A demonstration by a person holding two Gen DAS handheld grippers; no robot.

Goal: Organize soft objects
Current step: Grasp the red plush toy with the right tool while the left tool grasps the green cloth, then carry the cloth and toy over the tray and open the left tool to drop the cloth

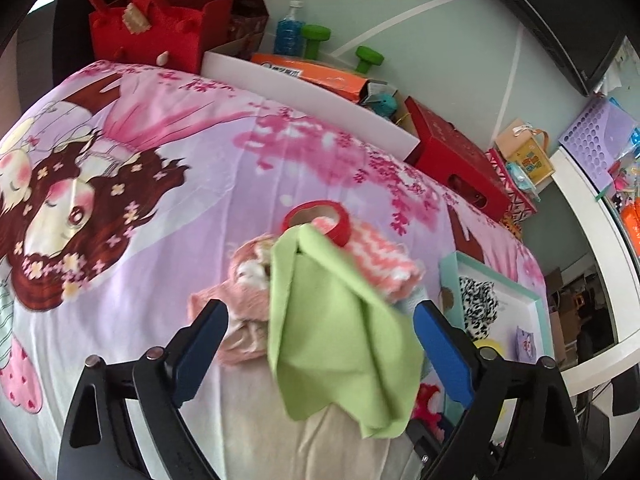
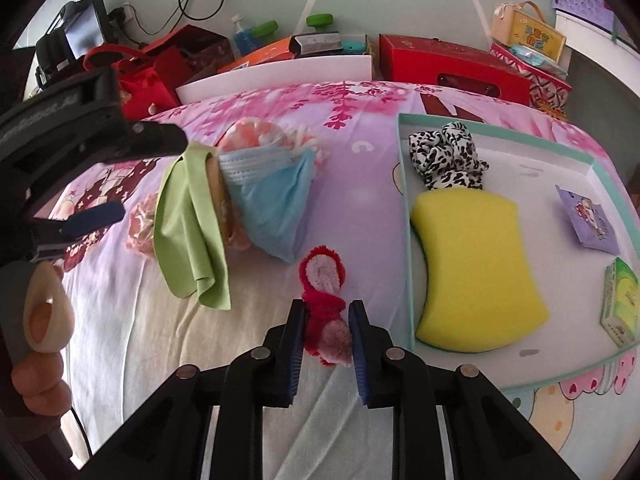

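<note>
My right gripper (image 2: 326,316) is shut on a red and pink fluffy hair tie (image 2: 324,300) lying on the bed, just left of the teal-rimmed tray (image 2: 404,200). The tray holds a yellow sponge (image 2: 476,268), a black-and-white scrunchie (image 2: 448,156), a purple packet (image 2: 592,220) and a green packet (image 2: 622,304). My left gripper (image 1: 320,320) is open above a pile: a green cloth (image 1: 340,328), a pink cloth (image 1: 244,300), a pink-and-white knit piece (image 1: 380,256) and a red tape roll (image 1: 320,216). In the right wrist view, the green cloth (image 2: 188,232) lies beside a blue face mask (image 2: 276,200).
Along the bed's far edge stand a red felt bag (image 1: 152,36), a white box (image 1: 304,92) with an orange carton, a blue bottle (image 1: 290,32), green dumbbells (image 1: 368,58) and a red box (image 1: 460,160). The tray (image 1: 536,304) sits at the bed's right.
</note>
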